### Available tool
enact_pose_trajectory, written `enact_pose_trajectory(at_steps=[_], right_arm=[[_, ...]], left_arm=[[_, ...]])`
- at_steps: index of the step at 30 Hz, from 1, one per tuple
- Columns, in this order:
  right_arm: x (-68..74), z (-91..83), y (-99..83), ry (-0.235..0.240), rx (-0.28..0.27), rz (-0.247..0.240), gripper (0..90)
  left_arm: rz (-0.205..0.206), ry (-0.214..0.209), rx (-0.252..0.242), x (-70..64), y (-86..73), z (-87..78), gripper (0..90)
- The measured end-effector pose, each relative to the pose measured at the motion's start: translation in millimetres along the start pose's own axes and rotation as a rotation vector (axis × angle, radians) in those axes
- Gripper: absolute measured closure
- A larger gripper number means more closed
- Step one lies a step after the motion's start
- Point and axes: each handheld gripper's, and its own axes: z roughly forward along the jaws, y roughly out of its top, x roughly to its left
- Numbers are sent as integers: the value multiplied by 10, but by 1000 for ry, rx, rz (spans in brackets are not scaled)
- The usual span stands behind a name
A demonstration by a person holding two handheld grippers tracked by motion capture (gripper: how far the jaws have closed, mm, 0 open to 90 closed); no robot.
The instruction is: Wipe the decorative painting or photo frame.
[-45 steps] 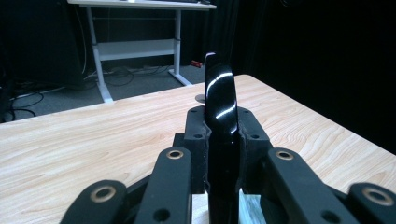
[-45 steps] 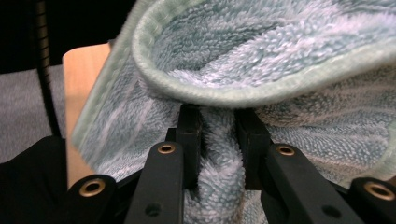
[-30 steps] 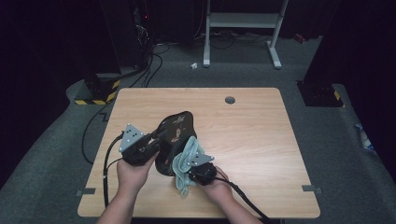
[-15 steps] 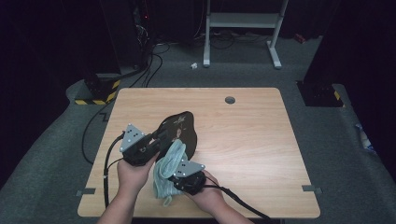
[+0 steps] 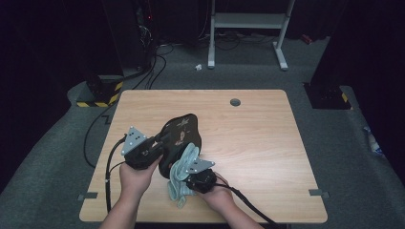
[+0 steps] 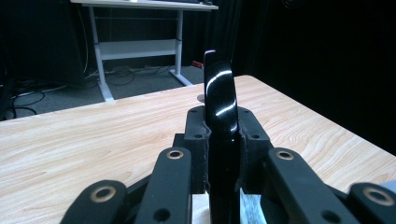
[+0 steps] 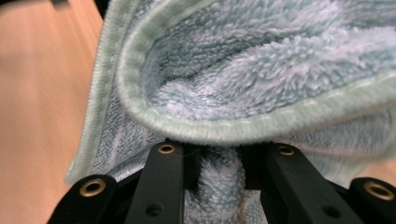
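Since a second ago the right gripper (image 5: 188,179) has been drawing the cloth (image 5: 180,179) back from the plate's 3 o'clock edge toward 6 o'clock, nearer the person; the left gripper (image 5: 160,143) and the plate (image 5: 179,138) are staying where they were.

Left hand (image 5: 136,174): gripping the left gripper, at 7 o'clock of table (image 5: 267,143) centre.

Left gripper: jaws closing narrow on the plate's rim, clamping it edge-on; in its own view the glossy black plate (image 6: 219,100) is rising upright between the jaws.

Plate: black, tilting, lying at 9 o'clock of table centre.

Cloth: pale blue terry, hanging bunched at the plate's 6 o'clock, touching it.

Right gripper: jaws pinching a fold of cloth (image 7: 261,70) tight.

Right hand (image 5: 217,193): holding that gripper near the table's 6 o'clock edge.
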Motion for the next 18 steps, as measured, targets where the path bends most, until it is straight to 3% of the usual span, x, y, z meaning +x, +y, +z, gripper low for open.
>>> enact_pose_trajectory(at_steps=[3, 9, 11, 18], right_arm=[[-29, 88, -140, -20, 50, 2, 748], [-16, 74, -149, -21, 30, 0, 748], [17, 4, -75, -19, -14, 1, 748], [154, -274, 384, -30, -131, -75, 747]], left_arm=[[0, 0, 0, -1, 0, 0, 775], [3, 1, -2, -6, -2, 2, 775], [5, 2, -3, -13, -4, 3, 775], [4, 3, -2, -10, -4, 1, 775]])
